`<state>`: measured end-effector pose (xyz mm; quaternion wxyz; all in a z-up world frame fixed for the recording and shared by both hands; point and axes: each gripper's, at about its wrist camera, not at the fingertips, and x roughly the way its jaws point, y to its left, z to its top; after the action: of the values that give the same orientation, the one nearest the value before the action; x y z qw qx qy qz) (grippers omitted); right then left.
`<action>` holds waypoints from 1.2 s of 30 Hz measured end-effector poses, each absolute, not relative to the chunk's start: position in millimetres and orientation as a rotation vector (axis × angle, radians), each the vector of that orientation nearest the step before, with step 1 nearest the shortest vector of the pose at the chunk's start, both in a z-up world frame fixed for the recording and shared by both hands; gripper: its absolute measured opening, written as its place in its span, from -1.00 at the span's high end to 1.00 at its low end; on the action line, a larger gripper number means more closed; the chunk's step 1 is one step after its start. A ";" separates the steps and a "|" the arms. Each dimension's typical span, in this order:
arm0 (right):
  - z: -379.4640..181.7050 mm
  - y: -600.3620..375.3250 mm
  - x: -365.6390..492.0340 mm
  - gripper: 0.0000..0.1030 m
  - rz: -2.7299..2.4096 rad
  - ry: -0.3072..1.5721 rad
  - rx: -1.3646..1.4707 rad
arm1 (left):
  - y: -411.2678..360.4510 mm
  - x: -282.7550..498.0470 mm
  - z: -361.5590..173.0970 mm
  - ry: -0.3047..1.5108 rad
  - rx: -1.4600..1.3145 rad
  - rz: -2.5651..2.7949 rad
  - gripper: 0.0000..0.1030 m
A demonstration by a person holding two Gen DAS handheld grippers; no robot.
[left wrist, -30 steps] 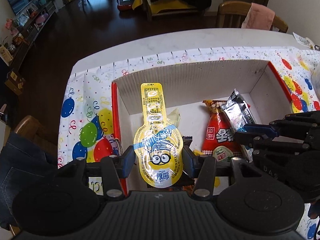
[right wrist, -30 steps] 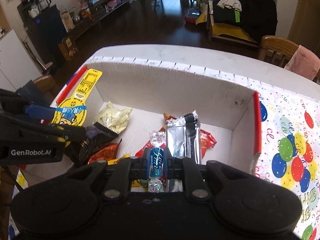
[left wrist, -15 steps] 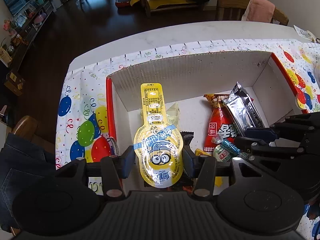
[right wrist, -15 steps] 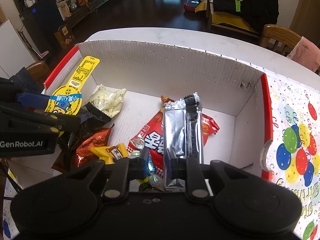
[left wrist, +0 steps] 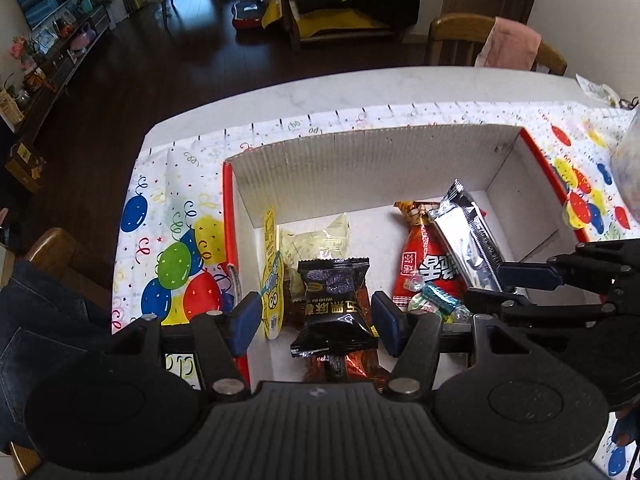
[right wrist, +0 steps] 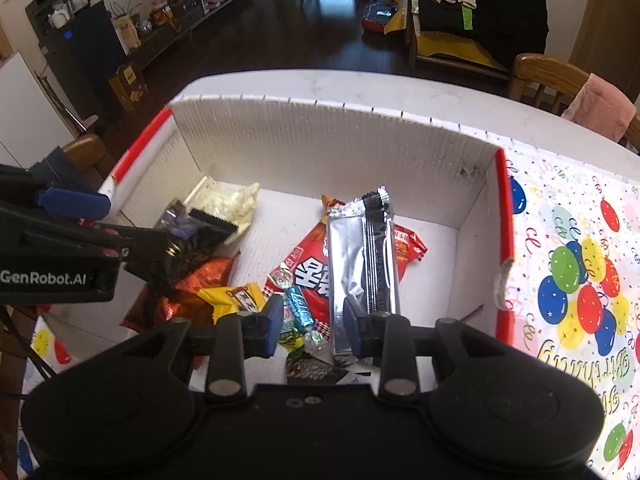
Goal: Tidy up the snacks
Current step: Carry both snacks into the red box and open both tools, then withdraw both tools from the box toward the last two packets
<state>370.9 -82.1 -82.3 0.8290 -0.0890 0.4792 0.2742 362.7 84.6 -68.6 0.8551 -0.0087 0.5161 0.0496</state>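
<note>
Both grippers over the white box (left wrist: 360, 168), which sits on a balloon-print cloth (left wrist: 172, 264) on the counter, toward its far left corner.

Left gripper (left wrist: 314, 322): jaws apart & opening, nothing pinched. Yellow minion pouch (left wrist: 272, 280) lies free just inside its left pad, along the box's left wall. Black snack pack (left wrist: 334, 308) lies on box floor below the gap, atop a copper-coloured wrapper.

Right gripper (right wrist: 310, 326): jaws apart & opening, pads clear of the blue candy (right wrist: 299, 310) lying between them on a red bag (right wrist: 316, 268). Silver pack (right wrist: 360, 264) lies across that bag, w/ its near end by the right pad.
</note>
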 end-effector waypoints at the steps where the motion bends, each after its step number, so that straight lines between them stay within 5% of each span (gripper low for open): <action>1: -78.2 -84.5 368.8 0.33 0.584 1.010 -0.183 | 84.9 360.2 -66.3 1.078 -0.023 0.103 -0.15; 18: -20.9 -112.4 319.7 0.06 0.618 0.876 -0.094 | 77.5 299.6 -22.6 0.936 -0.076 0.057 -0.21; 22: -10.3 -123.0 305.2 -0.20 0.621 0.838 -0.064 | 75.3 280.7 -13.3 0.900 -0.077 0.051 -0.22; 36: 8.5 -148.9 251.0 -0.49 0.658 0.742 -0.007 | 52.8 227.3 3.1 0.816 -0.045 -0.003 -0.34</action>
<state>251.0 -148.9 8.5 0.8795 -0.0034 0.3561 0.3157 227.3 52.8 3.1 0.9177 -0.0217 0.3967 -0.0017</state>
